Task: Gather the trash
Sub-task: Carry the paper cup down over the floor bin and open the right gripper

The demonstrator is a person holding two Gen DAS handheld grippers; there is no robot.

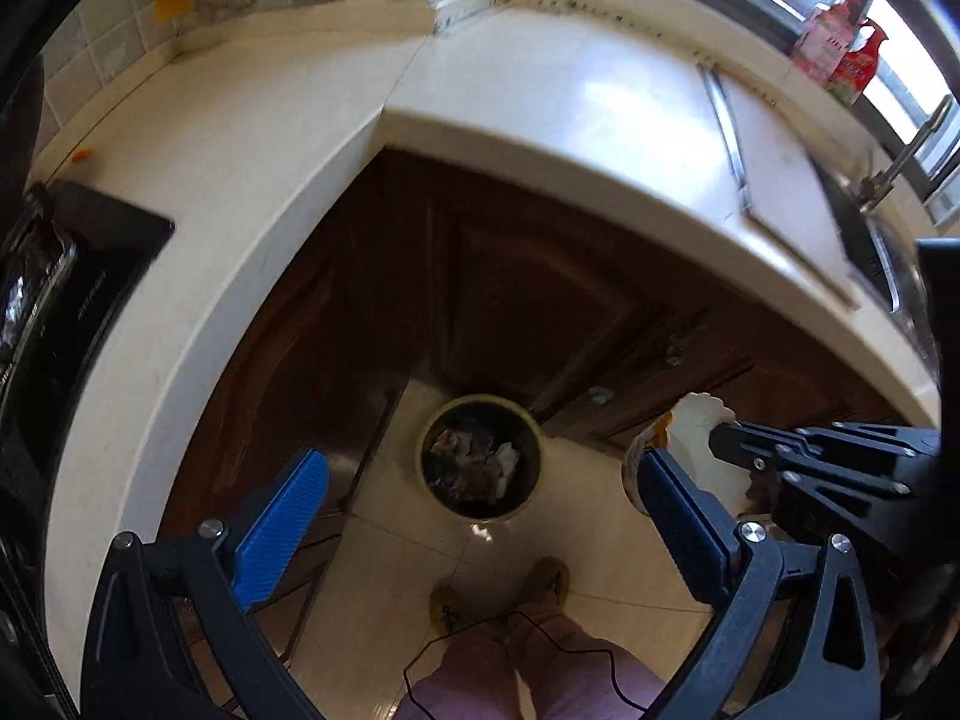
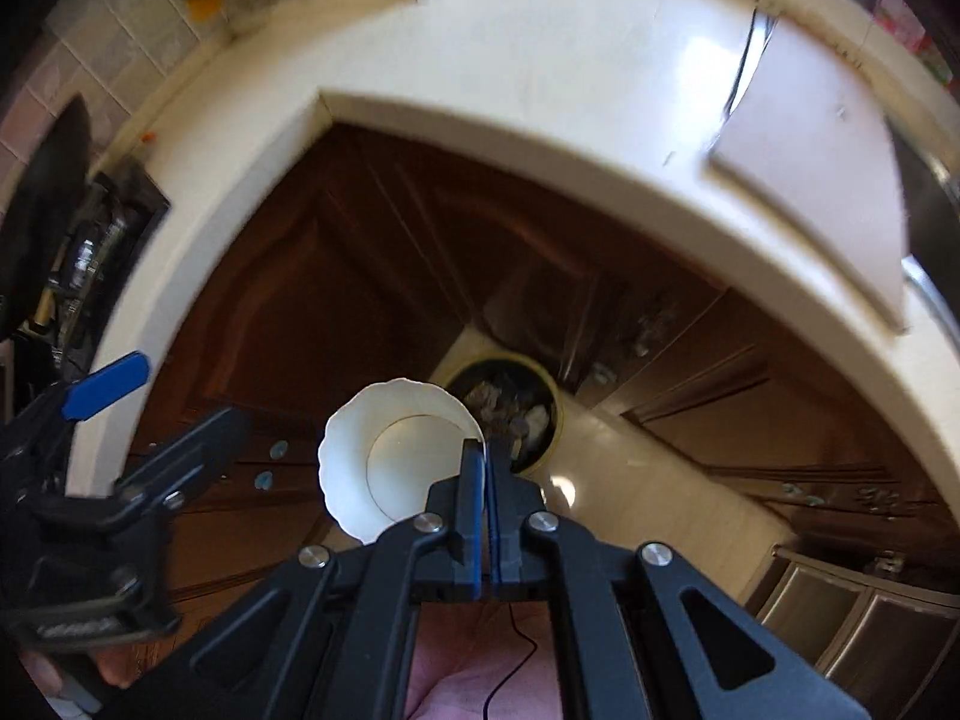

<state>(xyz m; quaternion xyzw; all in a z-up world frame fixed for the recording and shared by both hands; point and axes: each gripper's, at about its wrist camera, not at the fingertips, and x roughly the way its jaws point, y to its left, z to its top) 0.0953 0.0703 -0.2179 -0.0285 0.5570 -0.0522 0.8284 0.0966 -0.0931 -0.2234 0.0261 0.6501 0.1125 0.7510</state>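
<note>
1. Left wrist view: the jaws of the left gripper [image 1: 474, 531] are spread wide and nothing is held between them. It is kept above the round, cream-rimmed trash bin [image 1: 480, 459] on the tiled floor [image 1: 600, 540], apparently out of the way.

2. Right wrist view: the jaws of the right gripper [image 2: 483, 462] are pressed together on the rim of a white scalloped paper bowl [image 2: 390, 456]. The bowl is carried beside and above the bin [image 2: 510, 408], judged ready for dropping in.
</note>
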